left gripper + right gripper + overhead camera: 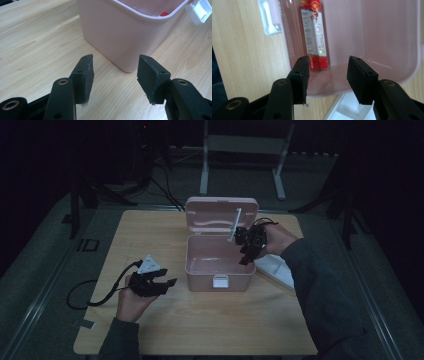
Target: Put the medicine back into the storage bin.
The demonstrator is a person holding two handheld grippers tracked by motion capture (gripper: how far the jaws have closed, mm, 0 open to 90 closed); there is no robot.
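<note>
Packet [314, 32] lies inside the pink box [200, 275] on the table [150, 330]; your right tongs [328, 75] hang apart and empty above, left tongs [115, 75] apart beside it. Descend crooked and you could clip the rim.

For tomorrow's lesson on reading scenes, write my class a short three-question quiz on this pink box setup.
1. True or false: the lid of the pink box stands open.
2. What lies inside the box? A) a red packet B) a spoon C) a cup
3. Which hand-held gripper is over the box?

Key:
1. True.
2. A: the red packet lies on the box floor.
3. The right hand-held gripper, jaws open and empty; the left hand-held gripper rests open beside the box.
</note>
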